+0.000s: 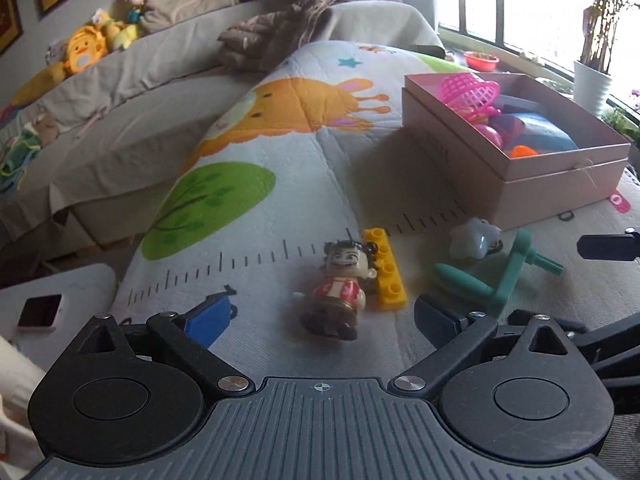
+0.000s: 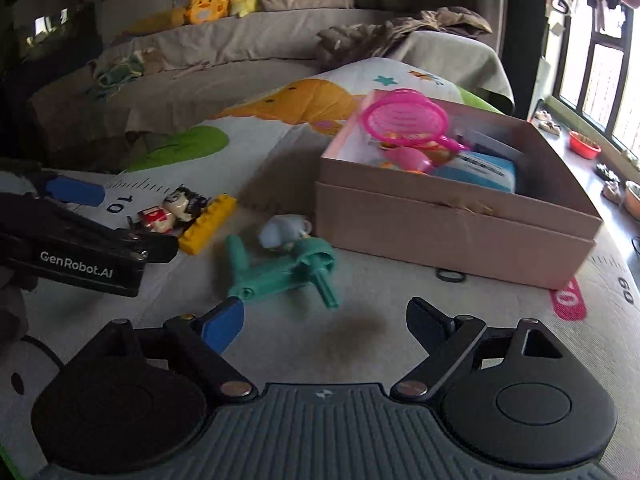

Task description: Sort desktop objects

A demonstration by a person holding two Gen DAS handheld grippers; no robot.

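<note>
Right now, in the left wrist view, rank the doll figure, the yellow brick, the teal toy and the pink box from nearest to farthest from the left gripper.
1. doll figure, lying just ahead of the left gripper, between its open fingers.
2. yellow brick, touching the doll's right side.
3. teal toy, further right.
4. pink box, far right, holding toys.

I read "GenRobot.AI" in white on the left gripper [image 2: 76, 192] body. The printed mat [image 2: 360, 340] shows ruler numbers: "10", and a white "0" on a red patch.
</note>
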